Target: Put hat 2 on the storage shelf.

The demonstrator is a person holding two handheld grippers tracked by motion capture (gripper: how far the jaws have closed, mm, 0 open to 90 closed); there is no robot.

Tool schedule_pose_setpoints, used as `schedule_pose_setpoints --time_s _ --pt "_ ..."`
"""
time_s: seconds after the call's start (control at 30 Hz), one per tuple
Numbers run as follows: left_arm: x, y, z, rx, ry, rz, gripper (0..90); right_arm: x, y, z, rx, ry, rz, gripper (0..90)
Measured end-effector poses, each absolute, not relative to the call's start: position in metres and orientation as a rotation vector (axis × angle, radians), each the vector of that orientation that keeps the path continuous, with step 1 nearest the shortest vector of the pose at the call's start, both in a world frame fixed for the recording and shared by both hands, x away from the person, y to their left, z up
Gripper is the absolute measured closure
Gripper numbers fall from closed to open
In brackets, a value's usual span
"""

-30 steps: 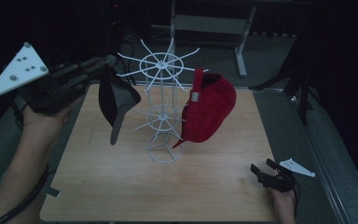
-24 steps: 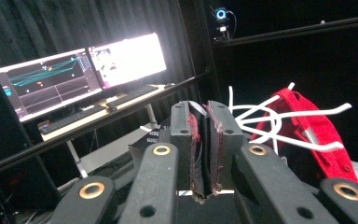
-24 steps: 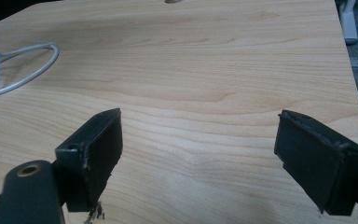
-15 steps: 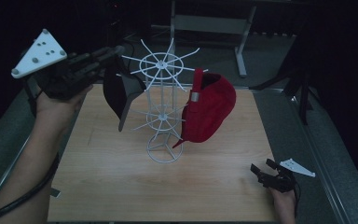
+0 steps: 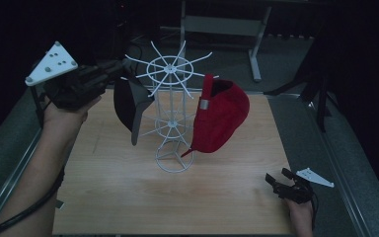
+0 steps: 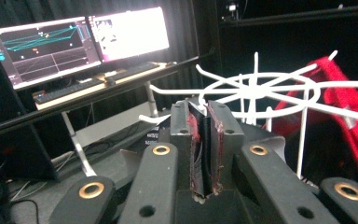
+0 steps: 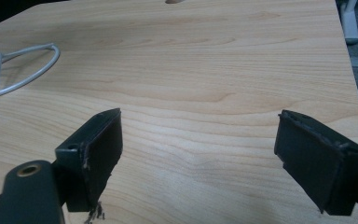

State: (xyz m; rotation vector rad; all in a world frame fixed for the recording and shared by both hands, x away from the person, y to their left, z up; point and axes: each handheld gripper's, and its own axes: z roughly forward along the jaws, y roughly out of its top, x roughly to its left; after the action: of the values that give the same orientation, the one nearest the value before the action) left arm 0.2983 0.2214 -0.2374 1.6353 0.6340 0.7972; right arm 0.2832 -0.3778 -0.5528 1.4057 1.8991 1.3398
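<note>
Left tool (image 5: pixel 112 69) has come in closer to the white wire rack (image 5: pixel 170 111) over the last second, carrying the black cap (image 5: pixel 130 106) with it — cap now hangs just beside the rack's upper spokes, brim pointing down. Right tool (image 5: pixel 279 181) hasn't moved.

Black cap sits at the left tool's tip, on the rack's left side in the high view, off the counter (image 5: pixel 227 197). In the left gripper view the jaws are pressed together on a thin black edge of the cap (image 6: pixel 204 154), with the rack's top ring (image 6: pixel 256 88) right ahead and slightly above.

Left hand (image 5: pixel 69 106) is raised well above the counter's far left corner, forearm coming up from the bottom left, tool aimed right toward the rack's top, grey plate up.

Red cap (image 5: pixel 222 116) hangs on the rack's right side, clear of both tools.

Right tool rests low at the counter's near right corner, jaws wide apart and holding nothing — right gripper view shows bare wood between them and the rack's base ring (image 7: pixel 14 70) far off to the left.
</note>
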Motion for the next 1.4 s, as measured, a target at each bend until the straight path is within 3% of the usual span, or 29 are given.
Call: schedule_pose_setpoints --time_s 0.5,1.4 --pt "0.296 0.23 -0.251 1.631 0.655 0.736 72.5 0.284 -0.378 -0.553 1.405 1.901 1.336 15.0" --pt "0.285 0.261 -0.308 1.628 0.723 0.692 72.5 0.283 -0.378 -0.553 1.407 1.896 1.343 14.9"
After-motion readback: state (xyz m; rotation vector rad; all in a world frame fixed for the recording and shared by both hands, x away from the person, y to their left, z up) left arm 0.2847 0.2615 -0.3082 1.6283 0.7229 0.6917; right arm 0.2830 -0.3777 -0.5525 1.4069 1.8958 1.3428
